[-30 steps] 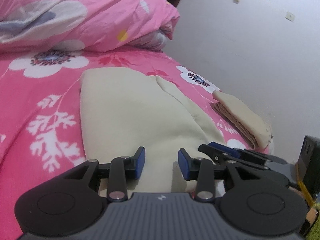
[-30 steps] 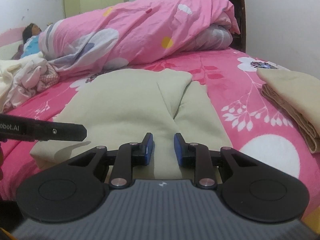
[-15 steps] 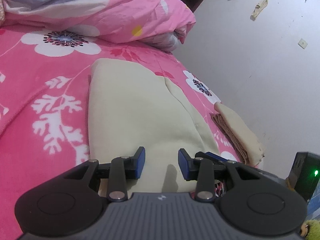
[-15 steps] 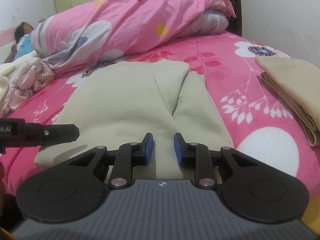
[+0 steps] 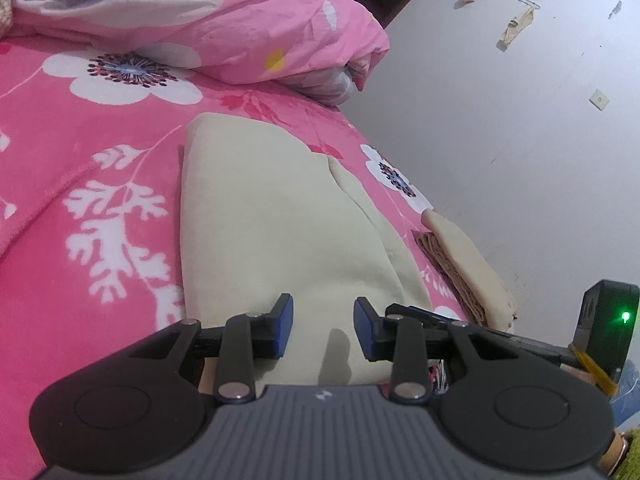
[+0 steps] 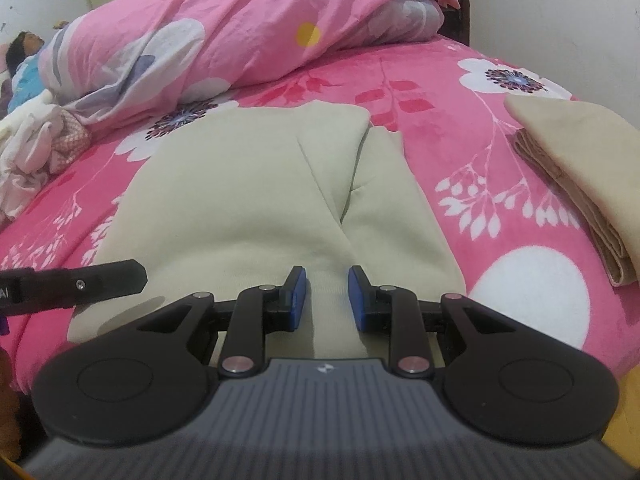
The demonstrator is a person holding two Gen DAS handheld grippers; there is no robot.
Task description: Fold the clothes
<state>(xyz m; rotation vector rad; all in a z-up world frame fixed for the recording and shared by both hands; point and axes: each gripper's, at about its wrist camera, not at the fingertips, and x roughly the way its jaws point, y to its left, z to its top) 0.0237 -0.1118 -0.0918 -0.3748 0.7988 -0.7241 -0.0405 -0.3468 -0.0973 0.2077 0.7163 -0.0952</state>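
- The bed, covered in a pink floral blanket, carries everything; a rumpled pink duvet is heaped along its far side.
- The cream garment lies flat in the middle of the bed, already folded inward so two panels meet along a seam running away from the near hem. It looks partway through its folding.
- A folded beige stack sits to the right, well apart from the garment and near the bed's edge; a loose pile of pale clothes waits on the far left.
- My judgement: the step in hand is taking the near hem with both claws, then carrying it towards the far end to halve the length.
- To do it well, each claw should bite through every layer at the hem, placed evenly either side of the seam, then lift together so the panels do not slide open.
- The left claw hovers above the near hem with its jaws closing, and no cloth between them that I can see.
- The right claw is spread a little over the hem beside the seam, pinching nothing visible.
- Writing: only the letters "AI" show on the left claw's arm at the edge of the right view; a small logo on each claw body is unreadable.
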